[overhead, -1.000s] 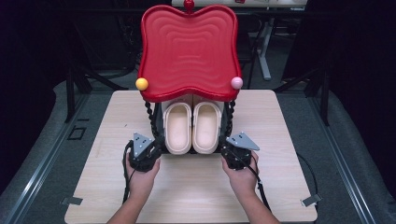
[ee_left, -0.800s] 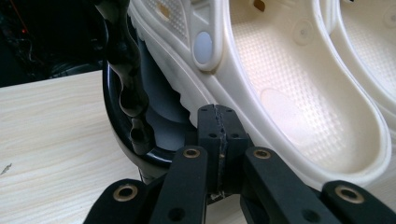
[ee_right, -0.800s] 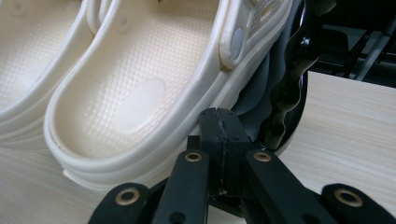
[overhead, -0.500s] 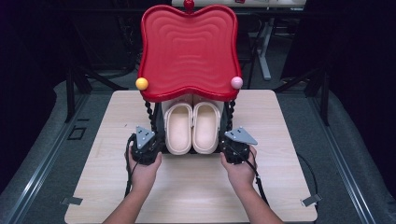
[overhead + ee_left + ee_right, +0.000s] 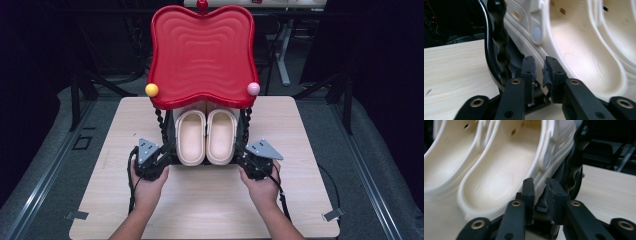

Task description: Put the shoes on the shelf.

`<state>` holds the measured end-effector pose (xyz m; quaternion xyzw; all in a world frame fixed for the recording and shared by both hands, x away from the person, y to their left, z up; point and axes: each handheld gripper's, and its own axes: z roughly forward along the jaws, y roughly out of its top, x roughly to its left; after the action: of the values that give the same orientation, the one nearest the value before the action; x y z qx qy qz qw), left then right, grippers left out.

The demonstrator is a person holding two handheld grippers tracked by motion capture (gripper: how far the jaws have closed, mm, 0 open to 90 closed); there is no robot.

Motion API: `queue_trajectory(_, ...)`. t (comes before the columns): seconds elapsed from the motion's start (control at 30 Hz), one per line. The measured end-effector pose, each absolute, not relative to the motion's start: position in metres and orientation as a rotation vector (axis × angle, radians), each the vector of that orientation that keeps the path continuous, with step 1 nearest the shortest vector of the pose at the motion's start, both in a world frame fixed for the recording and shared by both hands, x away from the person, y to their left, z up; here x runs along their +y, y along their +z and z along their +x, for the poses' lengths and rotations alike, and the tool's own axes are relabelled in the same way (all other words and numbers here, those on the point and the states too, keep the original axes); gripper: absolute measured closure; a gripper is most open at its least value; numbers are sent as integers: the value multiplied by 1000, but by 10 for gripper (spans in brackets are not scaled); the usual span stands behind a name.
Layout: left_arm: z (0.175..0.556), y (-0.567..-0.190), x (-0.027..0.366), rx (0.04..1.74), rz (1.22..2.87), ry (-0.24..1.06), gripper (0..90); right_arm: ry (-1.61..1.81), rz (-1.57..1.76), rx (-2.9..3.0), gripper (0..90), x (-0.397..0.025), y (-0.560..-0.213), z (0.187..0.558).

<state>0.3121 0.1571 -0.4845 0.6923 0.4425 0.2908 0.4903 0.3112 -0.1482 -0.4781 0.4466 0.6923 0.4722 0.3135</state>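
Dark room, pale wooden table (image 5: 210, 200). Rack base (image 5: 205, 164) spanning crosswise between left gripper (image 5: 161, 156) and right gripper (image 5: 246, 159), each clamped on its near corner; clogs (image 5: 206, 137) just beyond.

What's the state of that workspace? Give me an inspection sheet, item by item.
Surface: pale wooden table, bare in front.
Job's things: red-topped rack; cream clogs side by side on its black lower shelf.
Clutter: nothing seen.
Grippers: left gripper and right gripper at the shelf's front corners, jaws nearly closed; clamping cannot be told.
Cables: black cables trail back along the forearms.
Surroundings: grey floor, dark room.
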Motion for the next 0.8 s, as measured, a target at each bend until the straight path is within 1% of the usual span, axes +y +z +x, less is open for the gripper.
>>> queue_trajectory(0.07,303,-488,157,1047,1703,692,714,1232,1165,1869,740,-150,-481,302)
queue_trajectory(0.17,291,-496,156,1034,1744,648,711,1231,1168,1926,752,-150,-486,289)
queue_trajectory(0.3,284,-505,150,1024,1788,591,770,1213,1156,2013,768,-143,-493,279)
queue_trajectory(0.4,282,-508,144,1017,1799,580,791,1211,1160,2044,778,-136,-498,278)
queue_trajectory(0.5,284,-509,141,1016,1817,582,798,1211,1156,2065,802,-130,-503,279)
queue_trajectory(0.8,289,-508,138,1040,1801,587,822,1220,1183,2031,877,-126,-503,289)
